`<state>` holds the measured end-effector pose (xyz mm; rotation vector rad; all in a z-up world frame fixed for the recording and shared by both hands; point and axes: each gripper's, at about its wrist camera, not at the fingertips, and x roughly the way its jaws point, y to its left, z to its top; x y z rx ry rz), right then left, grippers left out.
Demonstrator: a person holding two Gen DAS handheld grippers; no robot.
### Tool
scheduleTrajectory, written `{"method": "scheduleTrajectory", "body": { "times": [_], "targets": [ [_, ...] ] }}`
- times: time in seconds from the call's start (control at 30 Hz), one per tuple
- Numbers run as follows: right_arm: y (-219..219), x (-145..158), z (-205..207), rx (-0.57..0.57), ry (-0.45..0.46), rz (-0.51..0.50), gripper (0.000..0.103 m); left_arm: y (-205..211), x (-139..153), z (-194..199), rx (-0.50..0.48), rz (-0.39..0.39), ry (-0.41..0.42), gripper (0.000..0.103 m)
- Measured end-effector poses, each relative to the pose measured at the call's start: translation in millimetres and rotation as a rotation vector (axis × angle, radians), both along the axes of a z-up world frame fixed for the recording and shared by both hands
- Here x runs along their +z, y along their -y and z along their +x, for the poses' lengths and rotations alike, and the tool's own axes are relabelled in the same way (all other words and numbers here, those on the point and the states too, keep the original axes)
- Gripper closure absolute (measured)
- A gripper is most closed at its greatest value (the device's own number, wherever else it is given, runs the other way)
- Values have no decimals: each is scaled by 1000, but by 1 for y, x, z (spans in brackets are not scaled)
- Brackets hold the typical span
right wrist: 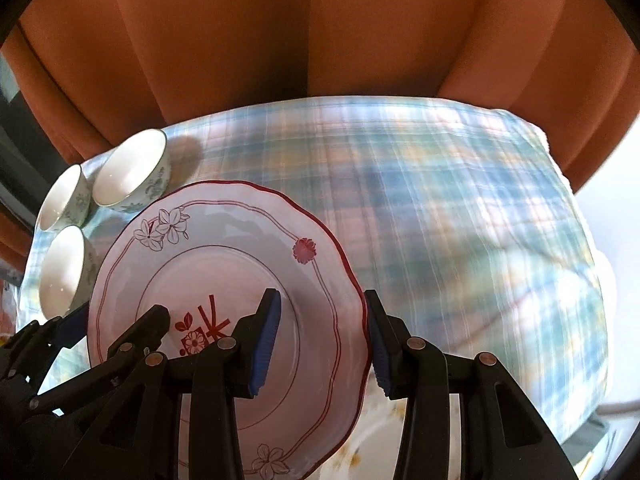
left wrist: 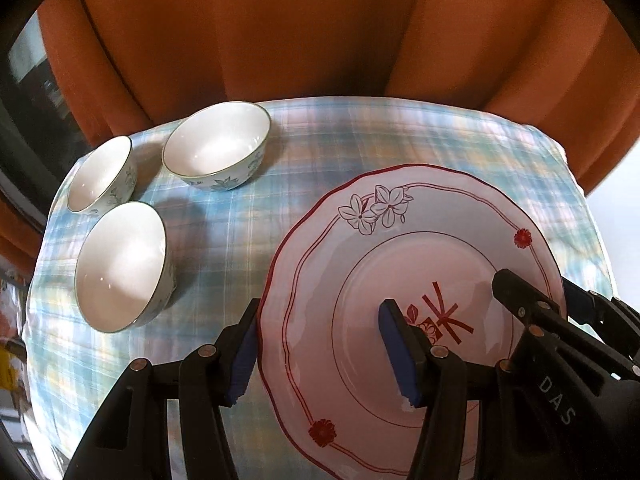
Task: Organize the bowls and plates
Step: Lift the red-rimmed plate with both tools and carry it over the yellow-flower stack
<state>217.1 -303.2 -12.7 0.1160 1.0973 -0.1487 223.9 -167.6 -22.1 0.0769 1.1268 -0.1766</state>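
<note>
1. The plate point(left wrist: 400, 280), white with a scalloped red rim, red line rings, outlined flowers and a red motif at its centre, is over the near part of the table, toward its right side as the left wrist view shows it; it seems raised and tilted, though whether any edge touches the cloth cannot be told.
2. The left gripper point(left wrist: 320, 348) straddles the plate's left rim: one blue-padded finger is outside the rim, the other over the plate's inner face, so the jaws stand apart with the rim between them, and no firm clamp can be made out.
3. The right gripper point(right wrist: 324, 344) straddles the opposite rim in the same way, one blue pad over the plate's well and one just outside the red edge; its jaws are apart around the rim too.
4. Under the plate's near right edge, in the right wrist view, a second plate point(right wrist: 360, 448) with pale yellow flowers shows partly.
5. Three white bowls with blue flower print sit upright near the table's far left corner: a far bowl point(left wrist: 218, 146), a left bowl point(left wrist: 102, 174) at the left edge, and a near bowl point(left wrist: 124, 266). They are close together, apart from the plate.
6. A blue plaid tablecloth point(left wrist: 360, 136) covers the table.
7. Orange curtains point(left wrist: 280, 28) hang behind the far edge.
</note>
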Motion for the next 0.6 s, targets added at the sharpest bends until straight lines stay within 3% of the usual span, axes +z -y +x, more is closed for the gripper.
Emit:
{"method": "scheduleTrajectory", "body": {
  "times": [0.3, 0.6],
  "targets": [
    [7, 11, -54, -93, 15, 2, 57, 18, 13, -37, -93, 10, 16, 45],
    [43, 10, -90, -108, -2, 12, 57, 57, 7, -71, -93, 4, -11, 45]
  ]
}}
